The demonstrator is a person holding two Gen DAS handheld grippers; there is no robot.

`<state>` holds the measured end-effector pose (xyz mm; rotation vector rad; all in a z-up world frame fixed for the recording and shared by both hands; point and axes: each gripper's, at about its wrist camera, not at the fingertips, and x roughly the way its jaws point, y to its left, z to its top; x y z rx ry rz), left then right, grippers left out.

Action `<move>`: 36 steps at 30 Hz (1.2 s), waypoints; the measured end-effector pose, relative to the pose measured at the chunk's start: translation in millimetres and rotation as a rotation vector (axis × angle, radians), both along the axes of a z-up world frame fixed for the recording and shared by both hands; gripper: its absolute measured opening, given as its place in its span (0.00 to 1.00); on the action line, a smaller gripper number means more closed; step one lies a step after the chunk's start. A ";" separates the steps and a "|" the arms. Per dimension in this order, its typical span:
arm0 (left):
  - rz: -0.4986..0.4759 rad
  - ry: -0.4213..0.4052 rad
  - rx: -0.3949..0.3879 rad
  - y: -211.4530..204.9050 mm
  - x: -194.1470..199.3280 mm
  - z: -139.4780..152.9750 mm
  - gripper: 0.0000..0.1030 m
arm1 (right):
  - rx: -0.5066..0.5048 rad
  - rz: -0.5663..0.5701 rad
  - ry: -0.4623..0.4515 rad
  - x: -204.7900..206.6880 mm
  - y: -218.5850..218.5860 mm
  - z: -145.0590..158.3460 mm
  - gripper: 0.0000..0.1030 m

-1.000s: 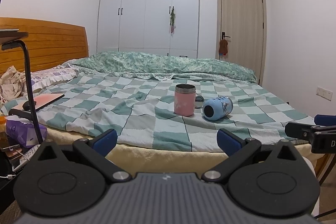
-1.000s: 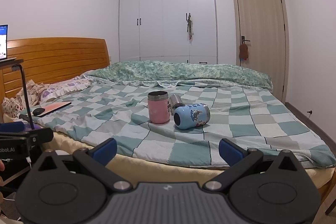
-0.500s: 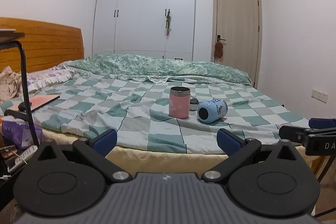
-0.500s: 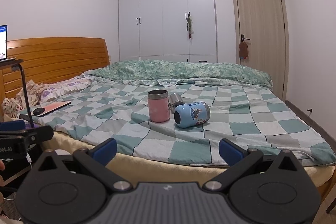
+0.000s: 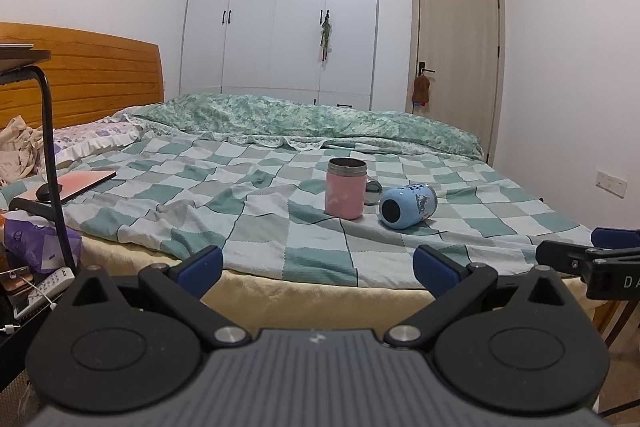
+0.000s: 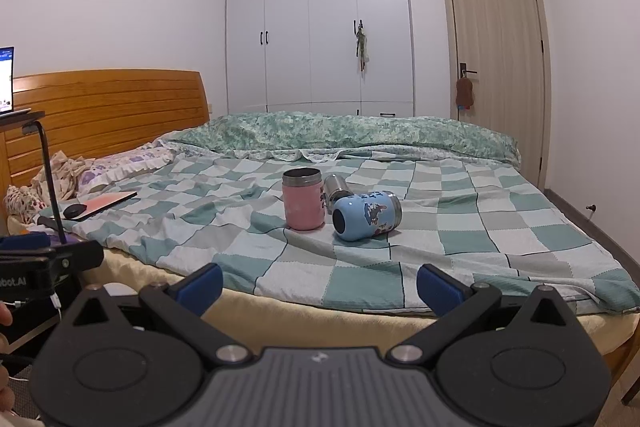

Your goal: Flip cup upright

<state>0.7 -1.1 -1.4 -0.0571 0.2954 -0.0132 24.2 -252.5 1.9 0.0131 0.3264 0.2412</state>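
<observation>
A light blue cup (image 5: 407, 206) lies on its side on the checked bedspread, its base toward me; it also shows in the right wrist view (image 6: 366, 215). A pink cup (image 5: 345, 188) stands upright just left of it, also seen in the right wrist view (image 6: 303, 203). A small steel cup (image 6: 335, 187) lies behind them. My left gripper (image 5: 318, 267) is open and empty, well short of the bed edge. My right gripper (image 6: 319, 285) is open and empty, also short of the bed.
The bed (image 5: 280, 227) has a wooden headboard (image 6: 108, 107) at left. A pink tablet and a black mouse (image 5: 80, 183) lie on the bed's left side. A black stand pole (image 5: 52, 163) and clutter stand at the left. Wardrobe and door are behind.
The left wrist view has tilted and shifted slightly; the cups sit a little lower left in it. The right view is almost unchanged. Both grippers stay open.
</observation>
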 end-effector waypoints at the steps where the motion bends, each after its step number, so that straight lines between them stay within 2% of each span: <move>1: 0.000 0.001 -0.001 0.1 0.3 0.2 1.00 | 0.000 0.000 0.000 0.0 -0.1 0.0 1.00; 26: 0.011 0.024 0.011 -1.2 5.8 0.1 1.00 | 0.007 -0.004 0.002 0.5 -1.9 -1.5 1.00; 36: -0.034 0.021 0.051 -8.5 7.0 0.3 1.00 | 0.019 -0.006 0.012 1.3 -2.5 -2.5 1.00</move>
